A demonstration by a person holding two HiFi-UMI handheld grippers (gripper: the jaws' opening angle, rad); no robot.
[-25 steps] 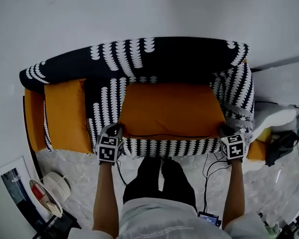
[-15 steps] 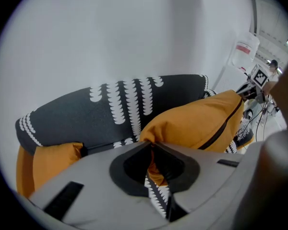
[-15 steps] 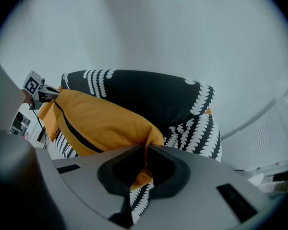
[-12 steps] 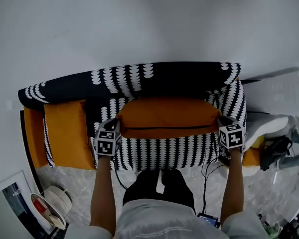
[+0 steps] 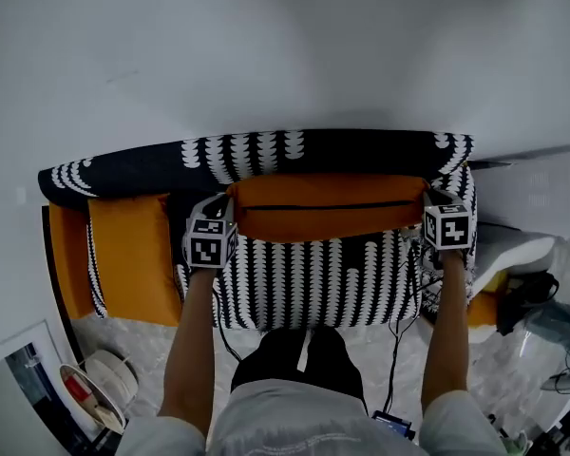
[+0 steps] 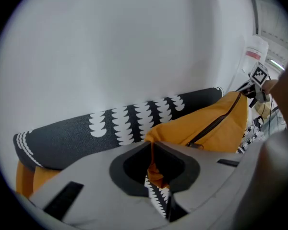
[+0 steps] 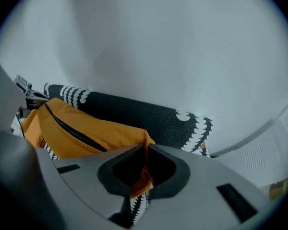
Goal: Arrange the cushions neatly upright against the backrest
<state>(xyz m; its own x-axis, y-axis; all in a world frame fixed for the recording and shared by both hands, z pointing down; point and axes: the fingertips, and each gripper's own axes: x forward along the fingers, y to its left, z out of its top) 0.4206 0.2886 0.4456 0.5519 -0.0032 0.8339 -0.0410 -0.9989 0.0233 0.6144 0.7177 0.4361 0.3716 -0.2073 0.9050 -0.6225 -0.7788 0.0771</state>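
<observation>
We find the orange cushion (image 5: 328, 207) upright at the backrest (image 5: 266, 152), left gripper (image 6: 152, 152) and right gripper (image 7: 143, 155) each pinching a corner. The second cushion (image 5: 133, 255), frame left, appears to lie flat.

You work in soft, even, rather dim light. In the head view the wall (image 5: 266, 46) is flat grey with no glare, and the backrest (image 5: 123, 169) goes nearly black. Both gripper views bulge hard and have black corners. There the wall looks brighter, and whatever sits nearest the lens is soft.
</observation>
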